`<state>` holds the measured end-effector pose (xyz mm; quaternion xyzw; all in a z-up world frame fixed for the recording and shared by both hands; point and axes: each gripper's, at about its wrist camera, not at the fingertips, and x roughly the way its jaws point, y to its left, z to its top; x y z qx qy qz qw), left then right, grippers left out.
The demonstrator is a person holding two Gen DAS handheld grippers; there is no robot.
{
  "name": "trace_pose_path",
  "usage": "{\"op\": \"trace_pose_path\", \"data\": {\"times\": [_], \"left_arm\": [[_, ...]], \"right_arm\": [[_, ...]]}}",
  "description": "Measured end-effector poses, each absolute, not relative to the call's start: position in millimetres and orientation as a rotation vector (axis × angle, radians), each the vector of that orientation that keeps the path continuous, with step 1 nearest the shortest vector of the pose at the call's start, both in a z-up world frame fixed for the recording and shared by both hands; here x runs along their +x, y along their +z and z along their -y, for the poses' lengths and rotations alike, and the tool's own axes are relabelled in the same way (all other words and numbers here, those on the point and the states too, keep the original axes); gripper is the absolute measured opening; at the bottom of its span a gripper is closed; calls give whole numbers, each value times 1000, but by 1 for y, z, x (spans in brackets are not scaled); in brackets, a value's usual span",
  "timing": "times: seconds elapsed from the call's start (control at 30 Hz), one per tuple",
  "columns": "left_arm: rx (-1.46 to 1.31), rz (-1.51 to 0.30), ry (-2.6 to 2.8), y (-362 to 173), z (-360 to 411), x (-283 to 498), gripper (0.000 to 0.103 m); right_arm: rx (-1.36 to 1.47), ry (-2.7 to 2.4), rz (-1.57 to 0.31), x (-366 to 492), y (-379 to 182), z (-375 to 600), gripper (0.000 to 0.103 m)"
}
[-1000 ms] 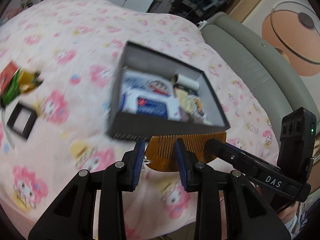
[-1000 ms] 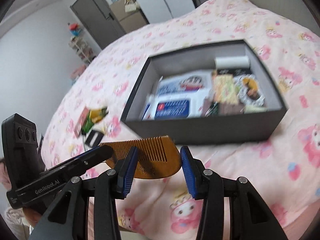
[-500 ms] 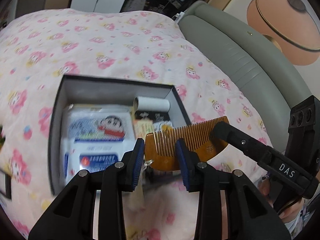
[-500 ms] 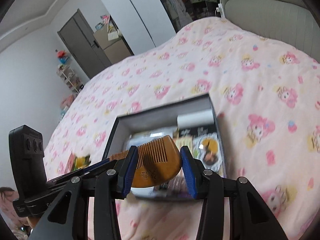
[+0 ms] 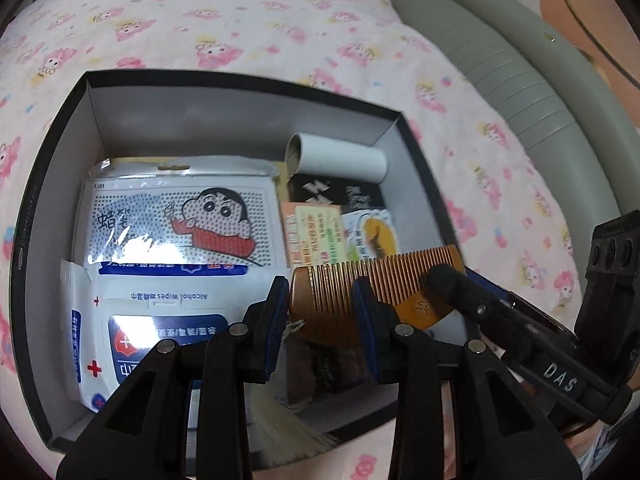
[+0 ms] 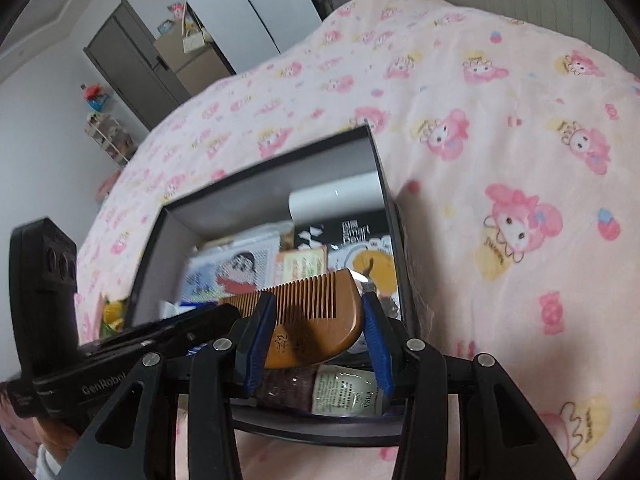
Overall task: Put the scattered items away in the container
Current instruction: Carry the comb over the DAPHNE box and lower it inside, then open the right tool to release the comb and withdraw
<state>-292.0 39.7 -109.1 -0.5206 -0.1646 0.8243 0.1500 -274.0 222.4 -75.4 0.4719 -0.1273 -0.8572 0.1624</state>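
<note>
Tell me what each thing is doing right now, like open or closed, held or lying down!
Comb: held at both ends, over the box.
Left gripper: shut on the comb.
Right gripper: shut on the comb.
Box: open, no lid, partly filled.
White tube: lying on its side in the box.
Wipes pack: lying flat in the box.

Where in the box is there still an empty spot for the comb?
The bare grey floor along the far wall of the box, behind the cartoon packet and left of the white tube, is free. The right side under the comb is crowded with small packets.
</note>
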Motion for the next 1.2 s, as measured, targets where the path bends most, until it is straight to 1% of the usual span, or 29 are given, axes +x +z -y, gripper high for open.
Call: {"op": "trace_pose_path", "data": {"times": [0.07,0.17,0.23,0.33,0.4,0.6,0.8,0.93,1.0,1.03,1.13,1.2], "left_arm": [[-1518,453,2368,-115,-42,-293,34],[-1550,419,2371,-121,-45,-295,32],[-1540,391,2398,-117,-46,-294,32],[-1504,435,2458,-110,-38,-290,32],[-1518,466,2496,-111,-31,-289,32],[-1615,470,2508,-125,-26,-294,31],[-1643,361,2524,-129,-44,-308,31],[-1658,353,2534,-130,-46,-319,31],[-1687,279,2501,-133,-56,-318,31],[-1682,236,2498,-131,-60,-315,28],[-1659,270,2386,-126,-68,-301,28],[-1622,241,2433,-117,-67,-291,28]], "right_arm": [[1377,-2443,339,-276,-85,-219,40],[1375,-2477,242,-275,-88,-209,40],[1362,-2498,240,-272,-84,-210,40],[1331,-2529,255,-267,-77,-216,40],[1313,-2546,268,-265,-73,-220,40],[1326,-2524,248,-262,-73,-217,39],[1374,-2514,255,-257,-81,-210,39],[1373,-2521,266,-249,-79,-213,39],[1374,-2529,266,-247,-77,-214,39],[1376,-2532,266,-246,-77,-214,39],[1374,-2545,268,-243,-74,-216,39],[1373,-2554,272,-242,-70,-217,39]]}}
